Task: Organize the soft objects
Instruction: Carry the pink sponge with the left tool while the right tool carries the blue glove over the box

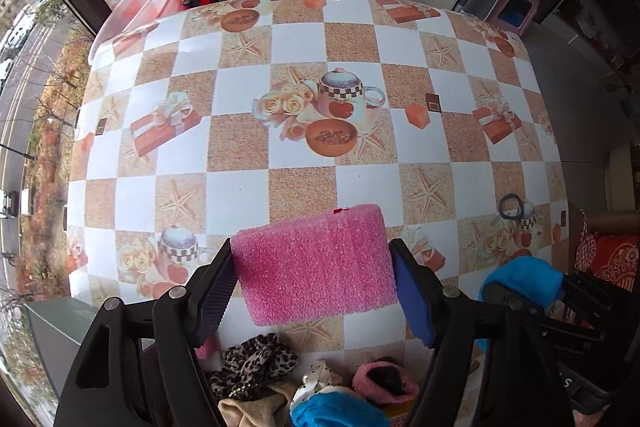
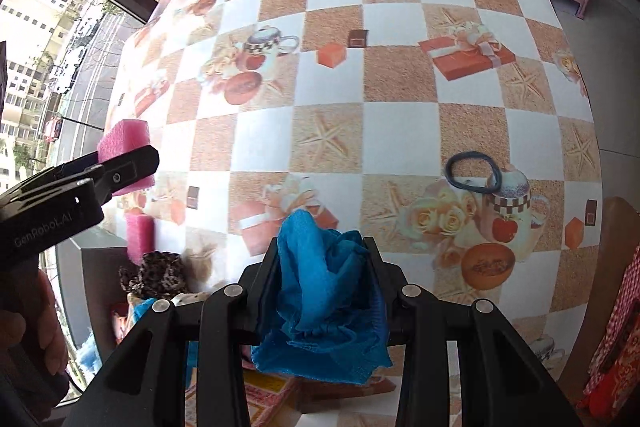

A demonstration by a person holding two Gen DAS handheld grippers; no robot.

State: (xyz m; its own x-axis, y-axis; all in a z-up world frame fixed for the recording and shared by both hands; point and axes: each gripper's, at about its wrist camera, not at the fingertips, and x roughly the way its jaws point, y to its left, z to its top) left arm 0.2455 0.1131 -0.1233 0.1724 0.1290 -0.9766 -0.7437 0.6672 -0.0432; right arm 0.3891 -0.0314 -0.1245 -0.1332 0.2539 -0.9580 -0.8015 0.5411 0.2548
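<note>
The desk (image 1: 304,39) spreads wide and mostly bare beyond me, checked cloth out to its far edge, and both my loads hang above its near edge. In my left gripper (image 1: 312,283) the jaws stand fairly wide, pressed on the two ends of the pink foam block (image 1: 316,263), whose long axis runs straight across from one jaw to the other. My right gripper (image 2: 324,279) has its jaws drawn nearly together, pinching the crumpled blue cloth (image 2: 324,307), which droops below them. Under my left gripper, at the near edge, sits the heap: leopard-print scrunchie (image 1: 256,359), pink knit piece (image 1: 384,379), more blue fabric. A dark hair band (image 2: 474,171) lies alone at far right, nearer my right gripper, I judge.
</note>
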